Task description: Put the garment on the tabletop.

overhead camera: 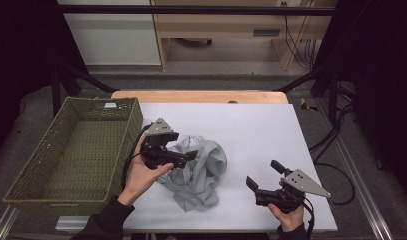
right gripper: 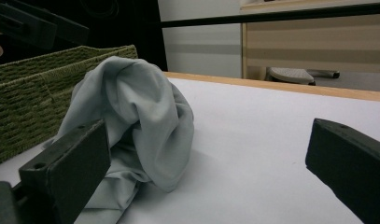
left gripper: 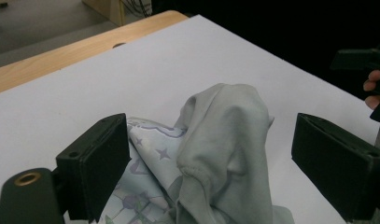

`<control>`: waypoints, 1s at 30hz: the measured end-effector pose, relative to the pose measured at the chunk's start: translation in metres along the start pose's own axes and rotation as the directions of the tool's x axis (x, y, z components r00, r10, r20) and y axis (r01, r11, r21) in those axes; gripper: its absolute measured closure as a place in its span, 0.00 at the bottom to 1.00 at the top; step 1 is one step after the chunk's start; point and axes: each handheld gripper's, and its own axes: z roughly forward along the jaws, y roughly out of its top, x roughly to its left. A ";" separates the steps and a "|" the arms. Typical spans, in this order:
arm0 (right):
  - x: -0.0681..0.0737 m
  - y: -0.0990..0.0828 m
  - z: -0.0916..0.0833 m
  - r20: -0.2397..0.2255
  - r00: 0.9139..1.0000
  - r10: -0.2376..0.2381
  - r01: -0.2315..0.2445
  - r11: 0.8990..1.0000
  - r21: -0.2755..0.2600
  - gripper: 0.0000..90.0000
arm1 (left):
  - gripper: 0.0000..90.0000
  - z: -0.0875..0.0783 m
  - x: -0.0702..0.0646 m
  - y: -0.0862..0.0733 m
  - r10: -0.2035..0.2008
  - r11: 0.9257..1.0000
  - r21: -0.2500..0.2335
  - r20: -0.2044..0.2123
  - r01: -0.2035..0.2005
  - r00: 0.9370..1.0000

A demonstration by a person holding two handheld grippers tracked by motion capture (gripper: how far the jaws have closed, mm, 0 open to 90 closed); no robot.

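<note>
The crumpled pale grey cloth garment (overhead camera: 198, 170) lies mid-table, at 3 o'clock of the woven green basket (overhead camera: 26, 187). The left gripper (overhead camera: 183, 157), jaws released, hangs over the garment's 9 o'clock edge. The right gripper (overhead camera: 263, 177), also released and empty, rests at 4 o'clock, well apart.

The left gripper (overhead camera: 183, 150), held in a raised left hand (overhead camera: 141, 175), points rightward with its jaws spread wide, while the right gripper (overhead camera: 262, 176), low in the right hand (overhead camera: 288, 212), points leftward, jaws likewise apart.

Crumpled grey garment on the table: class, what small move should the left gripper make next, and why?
Probably close on the raised fold: the left gripper stands open, the grey garment bunched between its jaws, untouched. The green woven basket beside it looks like the likely destination.
</note>
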 end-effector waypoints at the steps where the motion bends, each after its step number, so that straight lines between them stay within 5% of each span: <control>1: 0.000 0.000 0.000 0.001 1.000 -0.001 0.001 1.000 0.001 0.00 | 0.12 -0.002 0.001 -0.003 -0.002 1.000 -0.016 -0.004 0.002 1.000; 10: 0.000 0.000 0.000 0.004 1.000 0.001 -0.001 1.000 0.001 0.00 | 0.10 -0.016 -0.001 -0.034 -0.006 0.993 -0.120 -0.005 0.006 1.000; 17: 0.000 0.000 0.000 0.005 1.000 0.000 0.000 1.000 0.001 0.00 | 0.09 -0.026 -0.003 -0.057 -0.006 0.981 -0.196 -0.015 0.003 1.000; 30: 0.000 0.000 -0.001 -0.001 1.000 0.002 -0.002 1.000 -0.003 0.00 | 0.08 -0.038 0.001 -0.094 -0.048 0.972 -0.233 -0.030 0.039 0.998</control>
